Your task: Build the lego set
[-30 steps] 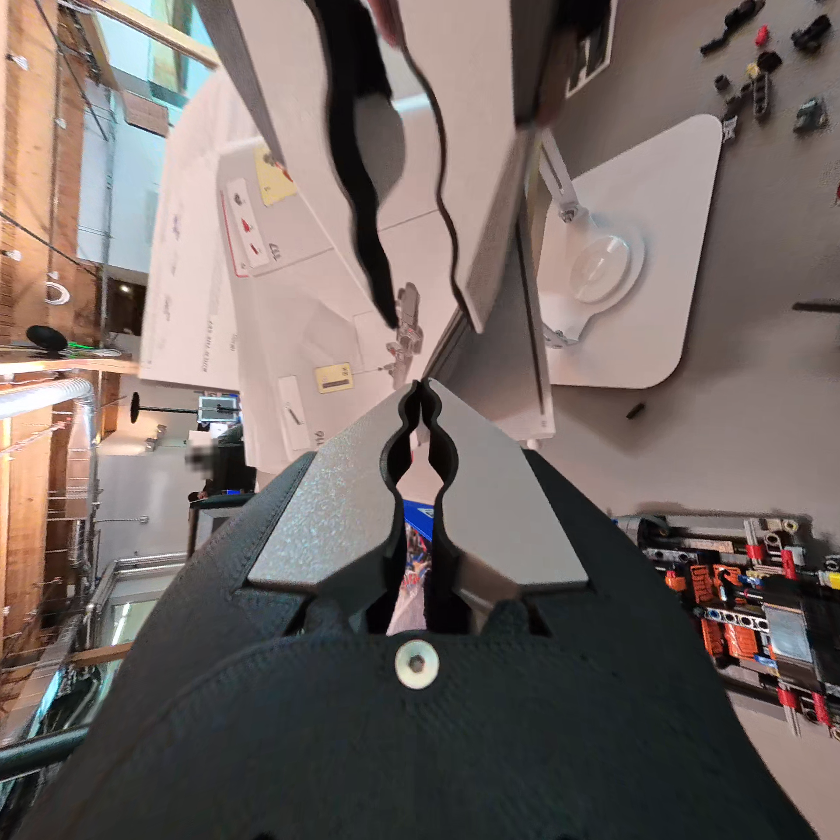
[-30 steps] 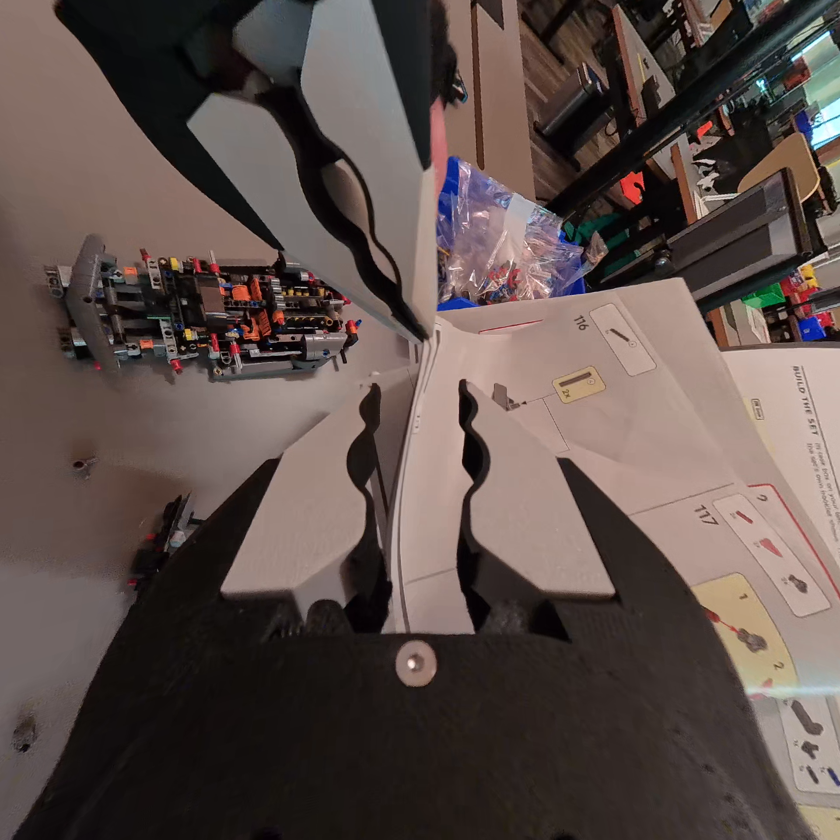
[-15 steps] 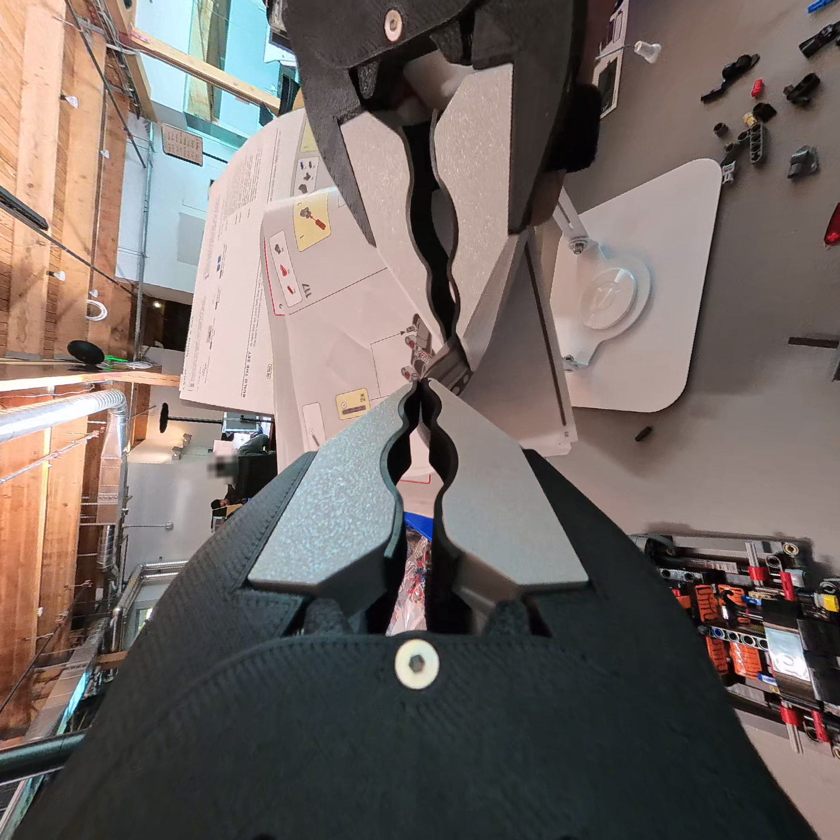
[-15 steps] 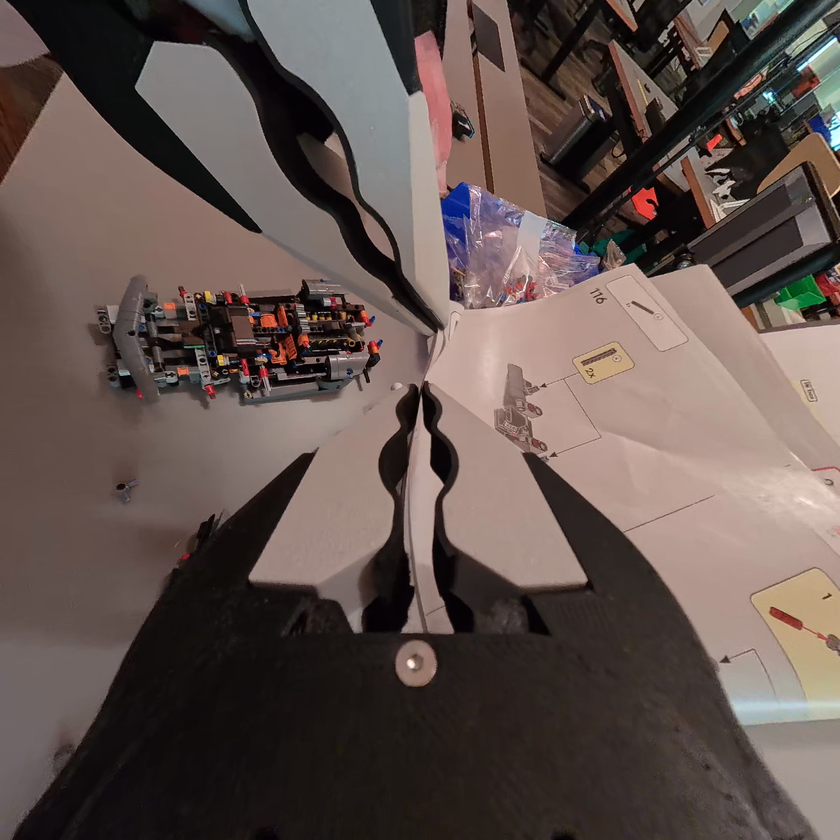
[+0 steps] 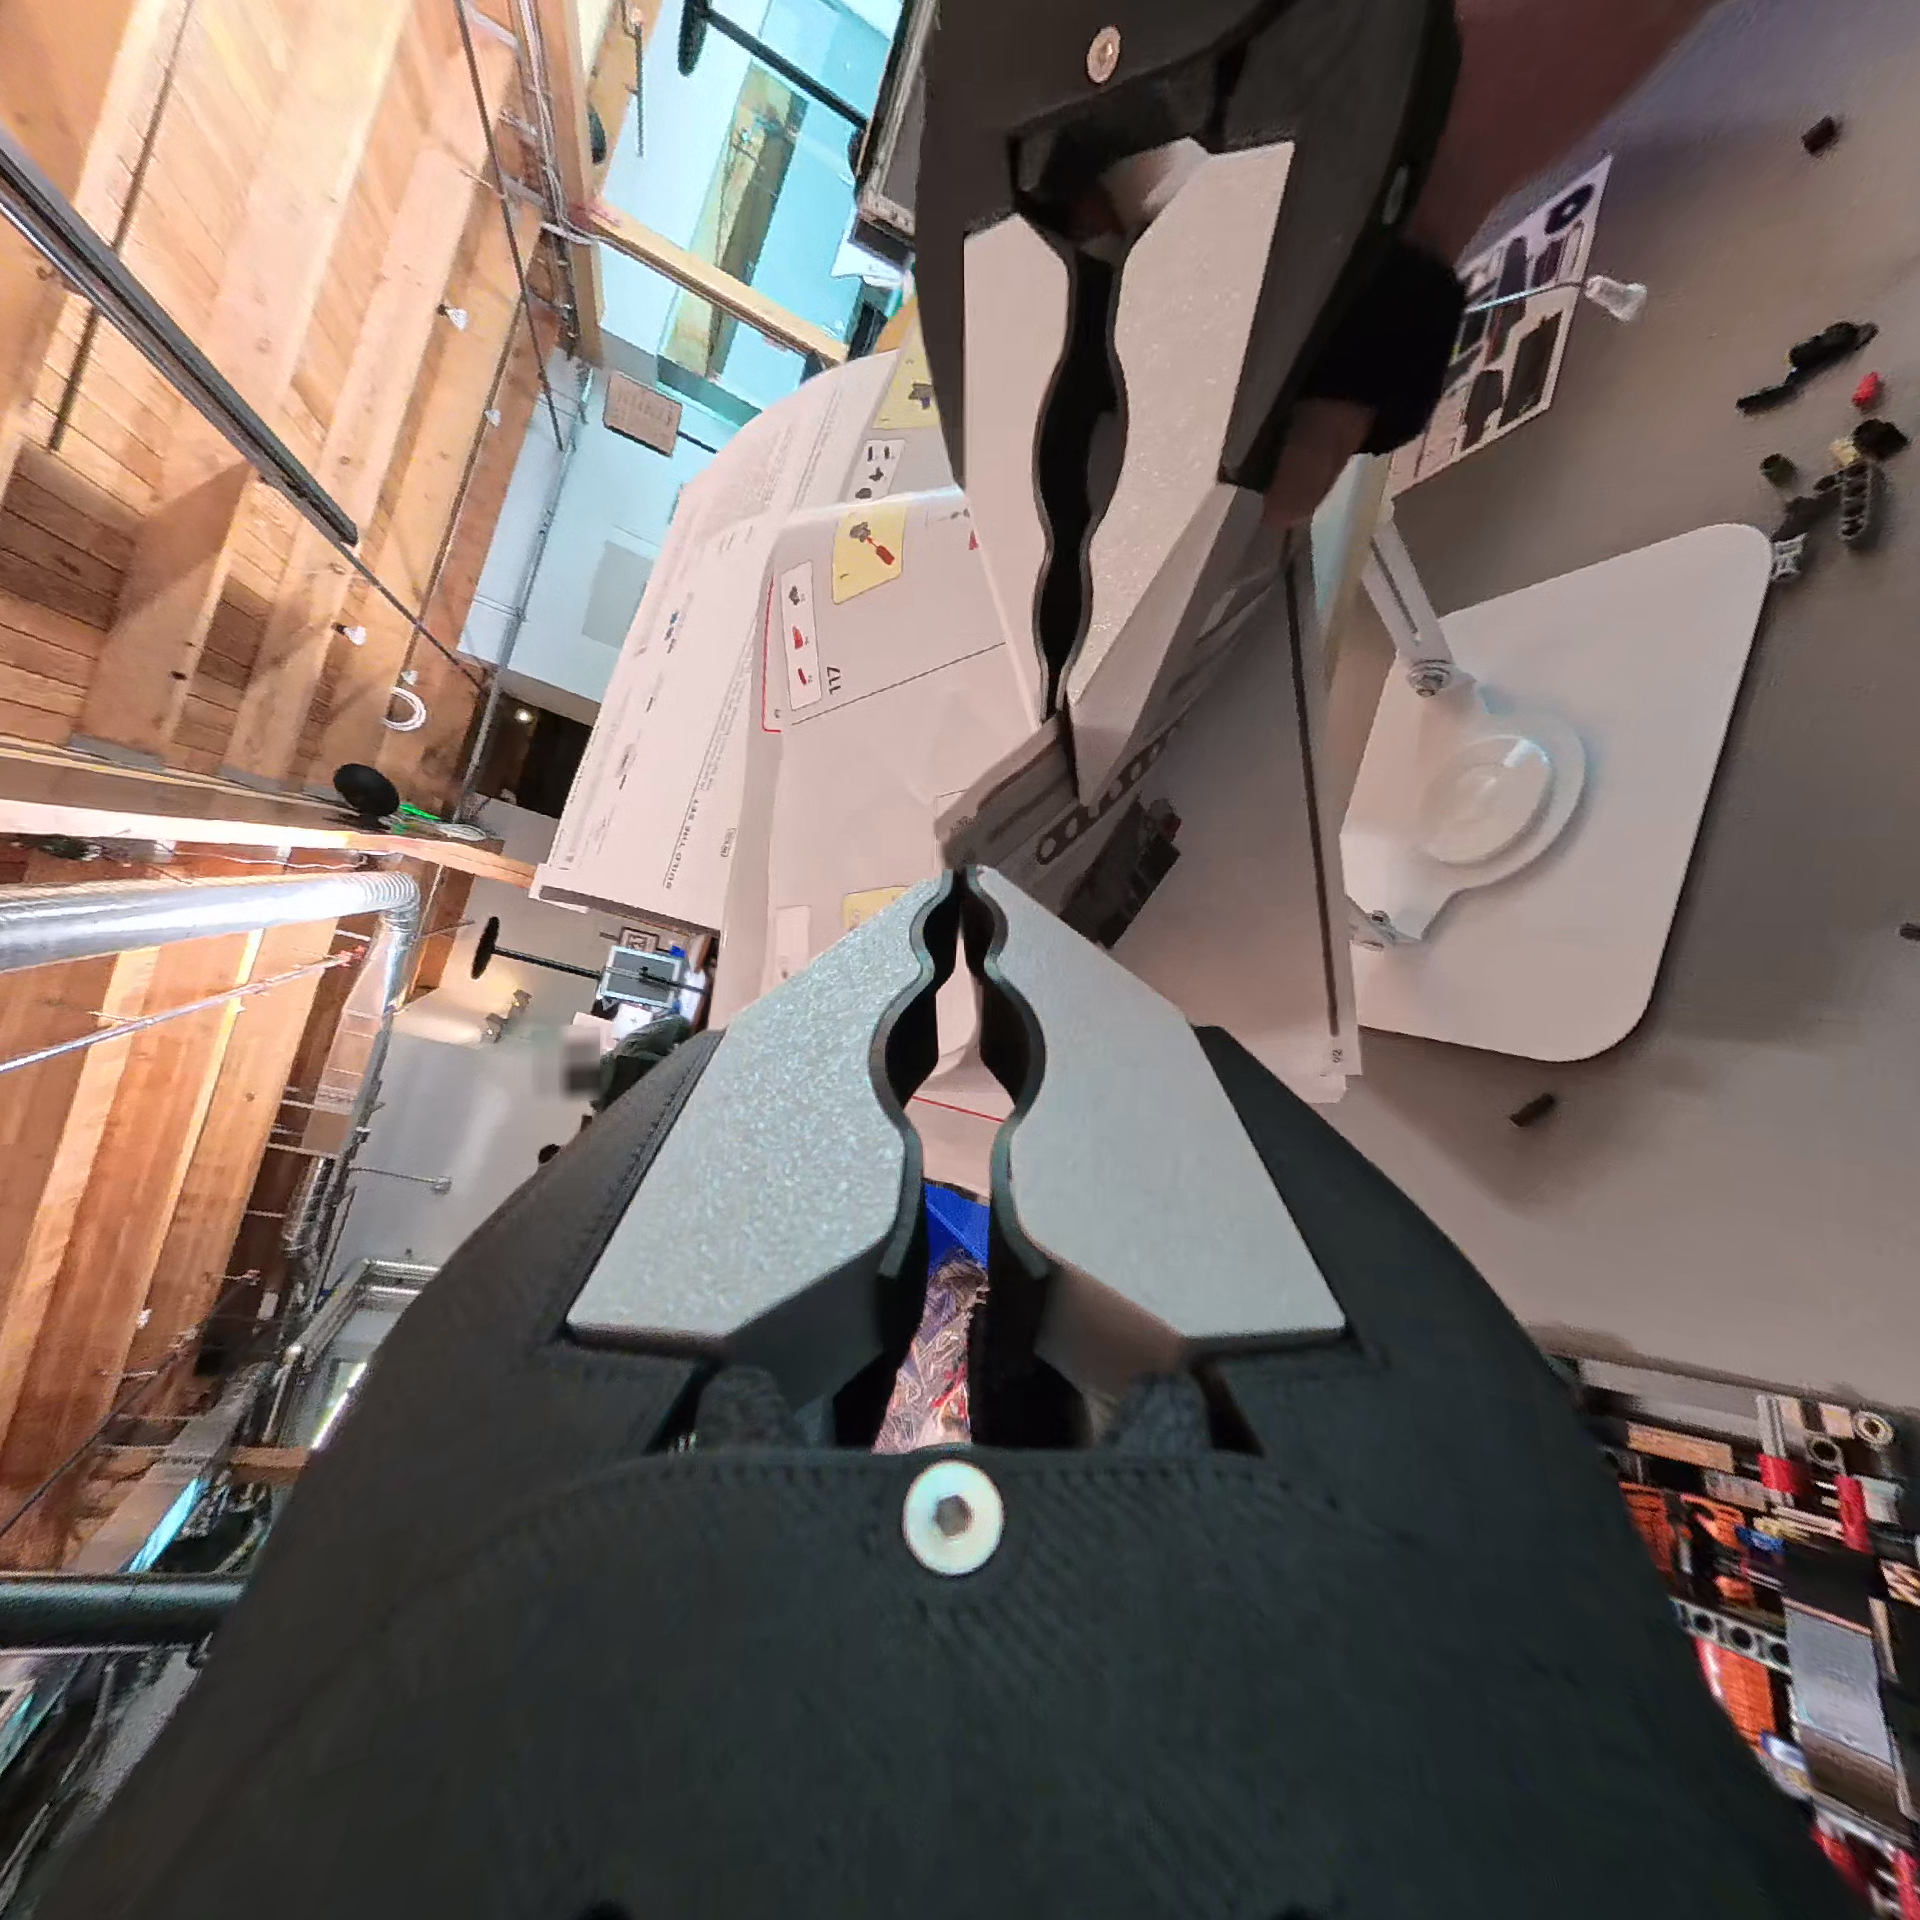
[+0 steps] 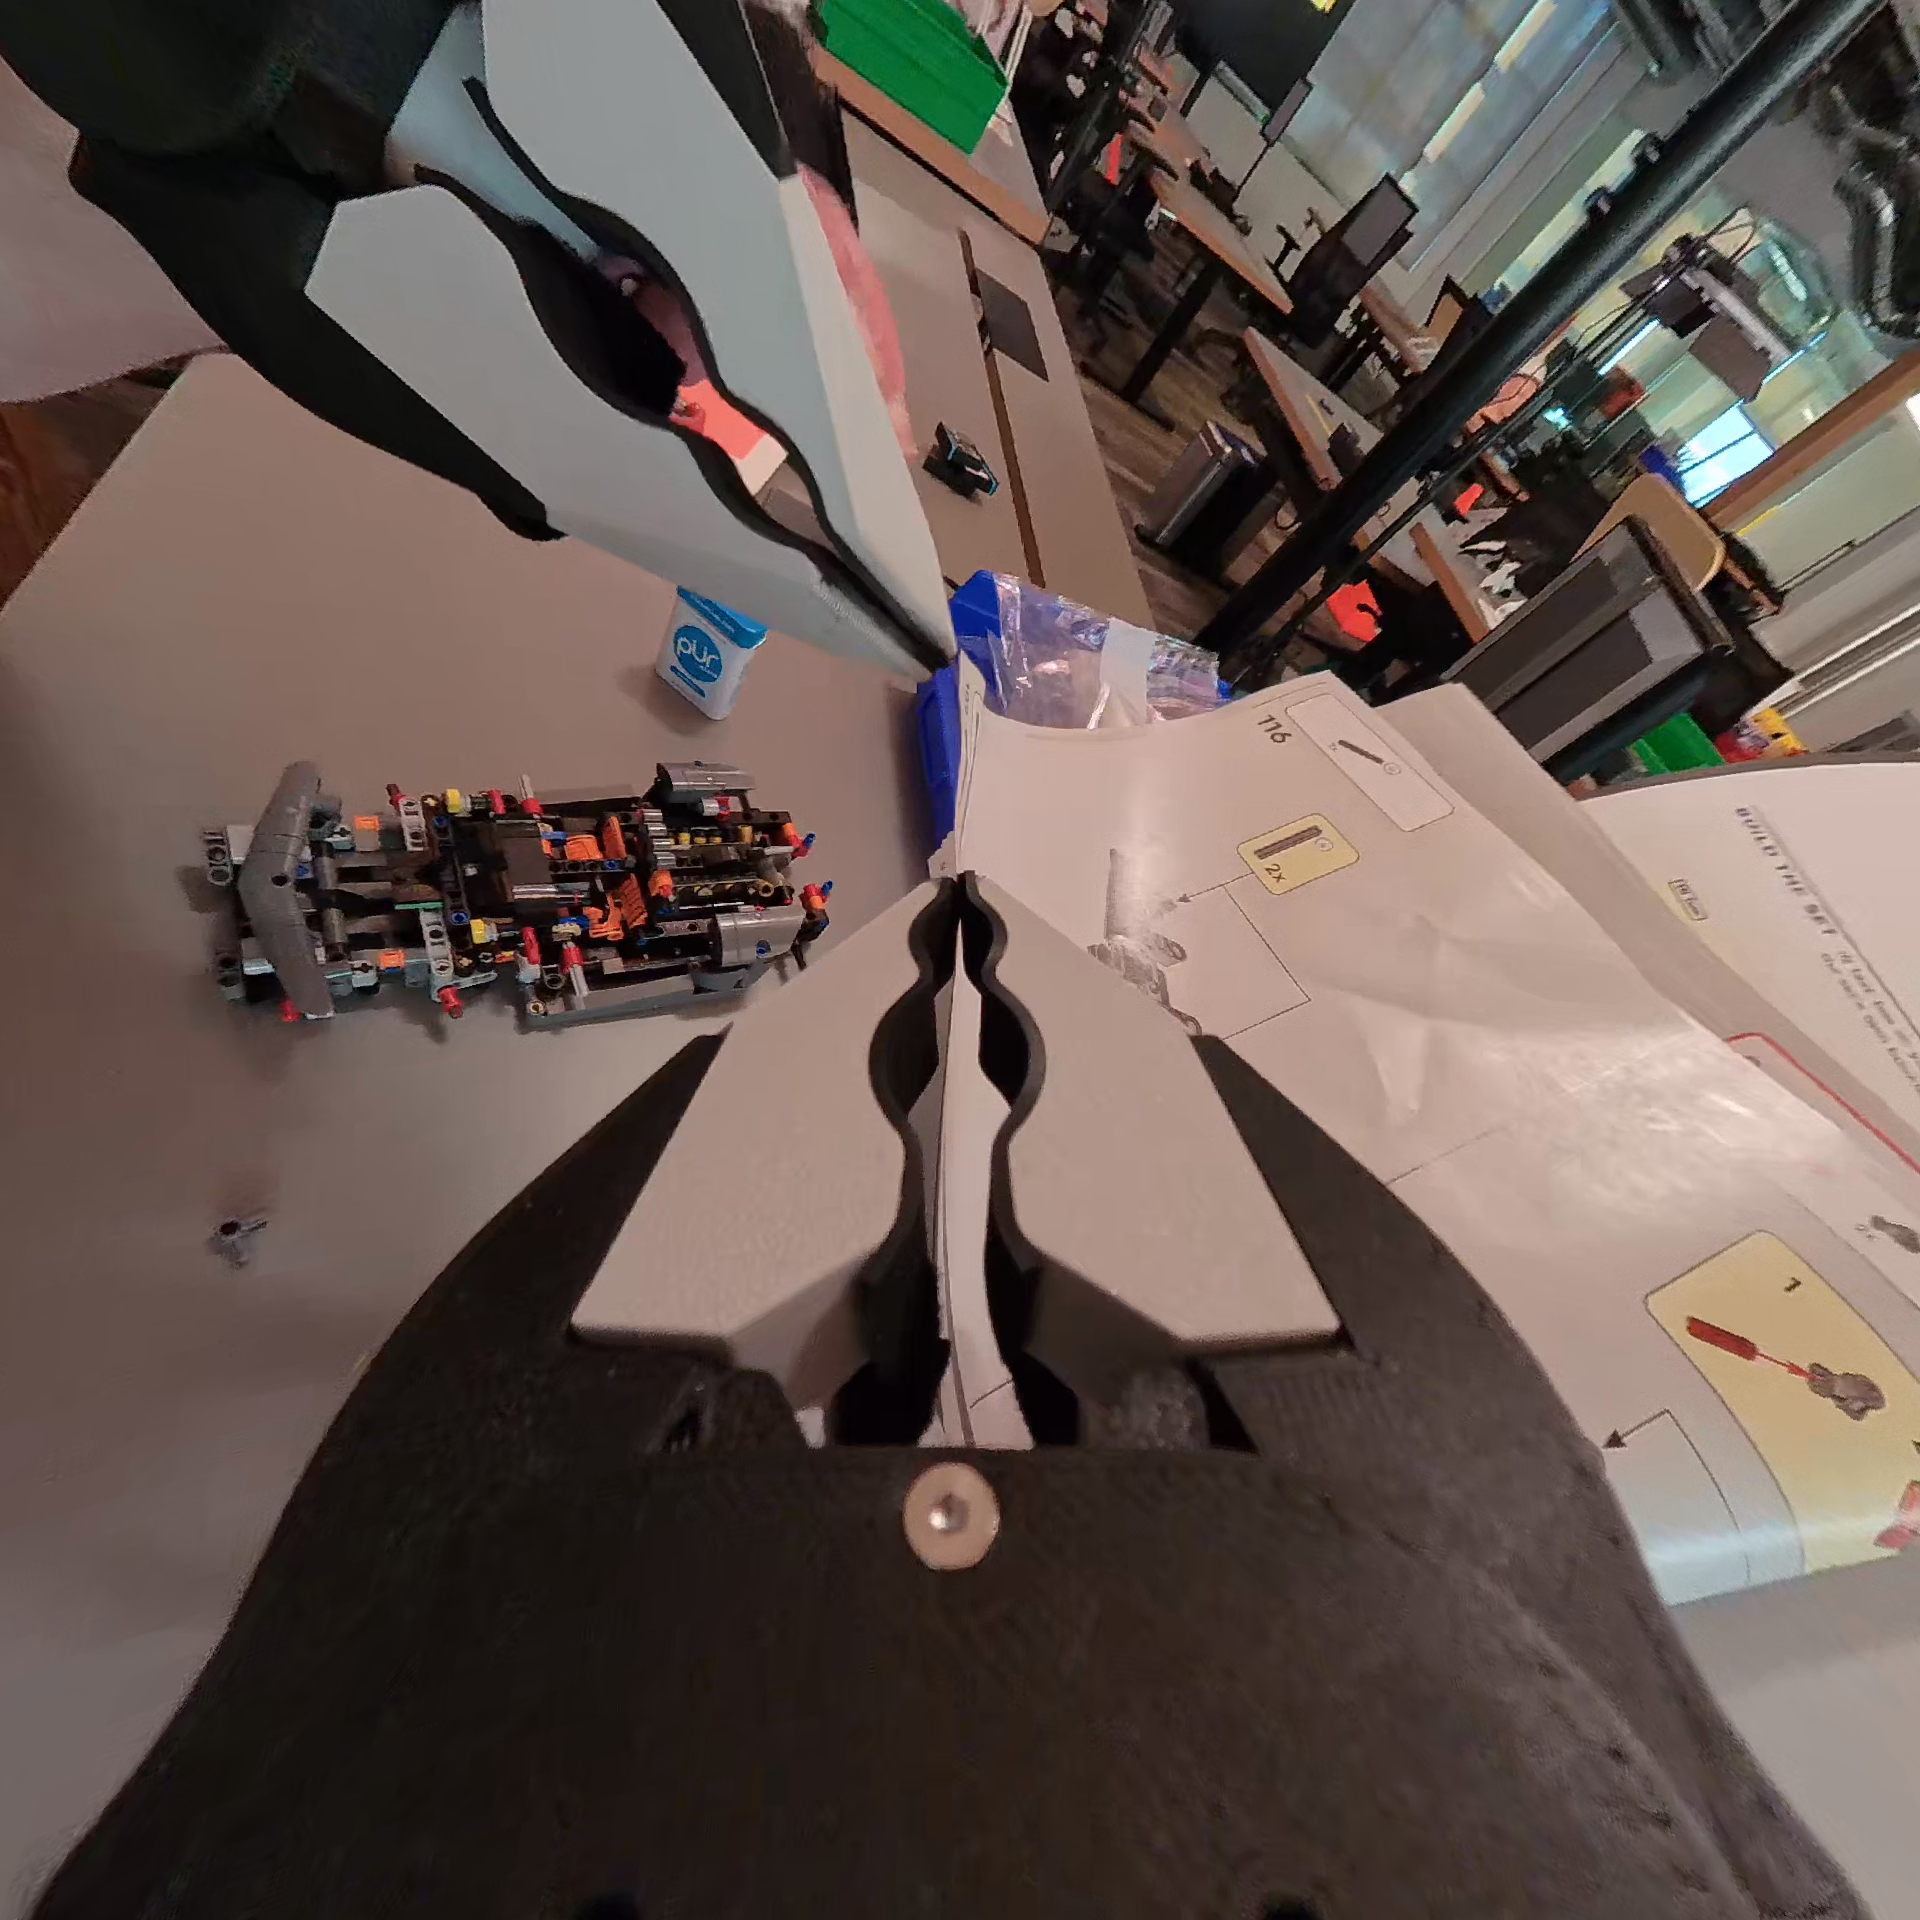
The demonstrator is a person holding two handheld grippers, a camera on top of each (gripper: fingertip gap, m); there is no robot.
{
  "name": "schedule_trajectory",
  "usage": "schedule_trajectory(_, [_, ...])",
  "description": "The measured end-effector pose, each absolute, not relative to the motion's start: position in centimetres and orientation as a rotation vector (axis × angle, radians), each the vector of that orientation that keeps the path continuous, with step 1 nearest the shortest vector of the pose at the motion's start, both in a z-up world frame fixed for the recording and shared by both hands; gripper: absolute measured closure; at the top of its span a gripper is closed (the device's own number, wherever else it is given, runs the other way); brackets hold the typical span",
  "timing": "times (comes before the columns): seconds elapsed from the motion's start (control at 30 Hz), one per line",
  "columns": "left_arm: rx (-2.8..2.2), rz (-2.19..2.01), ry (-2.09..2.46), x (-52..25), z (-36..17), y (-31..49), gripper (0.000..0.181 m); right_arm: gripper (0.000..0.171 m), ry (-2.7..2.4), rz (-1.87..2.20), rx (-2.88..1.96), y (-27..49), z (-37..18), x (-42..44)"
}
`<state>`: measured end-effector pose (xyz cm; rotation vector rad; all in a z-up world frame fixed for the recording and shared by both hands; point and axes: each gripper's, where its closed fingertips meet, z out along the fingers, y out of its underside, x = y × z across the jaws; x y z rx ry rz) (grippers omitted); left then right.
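The half-built, many-coloured brick model (image 6: pixel 509 894) lies at the left on the grey surface (image 6: pixel 312 623), set aside while pages are turned. The right tongs (image 6: pixel 958 883) are clenched on a page of the white paper instruction booklet (image 6: pixel 1455 1039); the left tongs (image 5: pixel 961 883) seem pinched on its edge too, lifting it.

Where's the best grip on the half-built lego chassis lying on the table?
Probably pinch the lego chassis across its narrow width near the middle, coming straight down from above. It lies flat and long on the grey table; its long sides look fairly straight there, while the ends carry the protruding grey bumper and pins.
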<state>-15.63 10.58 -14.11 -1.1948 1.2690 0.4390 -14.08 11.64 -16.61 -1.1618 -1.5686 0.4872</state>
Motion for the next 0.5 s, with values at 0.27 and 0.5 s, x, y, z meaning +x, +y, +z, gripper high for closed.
schedule_trajectory(0.27, [-1.349,0.120,1.009,-16.3,-14.6,9.8,0.181,0.171,-1.523,0.206,-0.976,11.0,-16.1,-13.9])
schedule_trajectory(0.5, [-1.494,-0.395,0.758,-16.0,-15.5,8.6,0.159,0.171,-1.494,0.081,-0.854,9.9,-16.7,-14.2])
